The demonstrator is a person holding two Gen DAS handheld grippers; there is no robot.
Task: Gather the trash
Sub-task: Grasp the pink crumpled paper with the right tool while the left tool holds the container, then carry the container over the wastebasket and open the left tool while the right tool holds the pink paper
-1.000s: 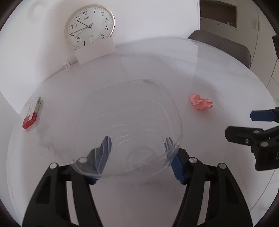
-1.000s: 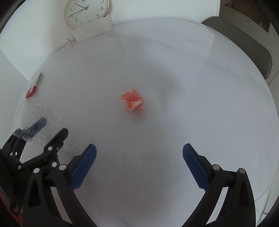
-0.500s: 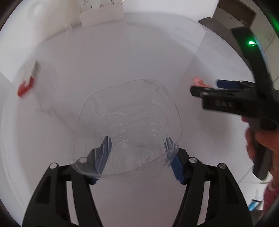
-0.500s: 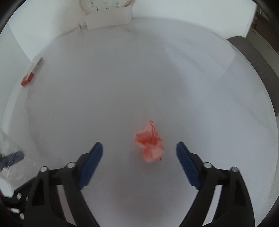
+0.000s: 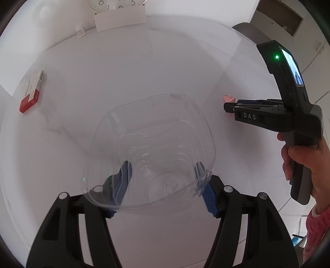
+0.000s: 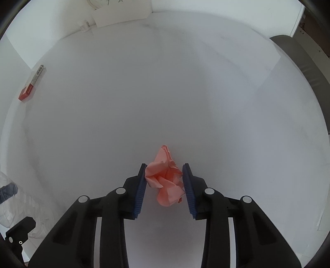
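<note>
Right hand-held gripper point(image 6: 164, 185), lower centre, has just closed onto pink paper wad point(image 6: 166, 178); left hand-held gripper point(image 5: 163, 185) grips clear tub point(image 5: 150, 148), ready for drop-in.

My left gripper point(image 5: 163, 185) holds the clear bowl point(image 5: 152, 148) over the table point(image 5: 144, 72). To its right, my right gripper point(image 6: 165, 183) has just been closing; the crumpled paper point(image 6: 167, 181) sits between its pads, seemingly touching both. A small box point(image 6: 31, 84) lies far left, a card point(image 5: 119, 18) at the back wall.
</note>
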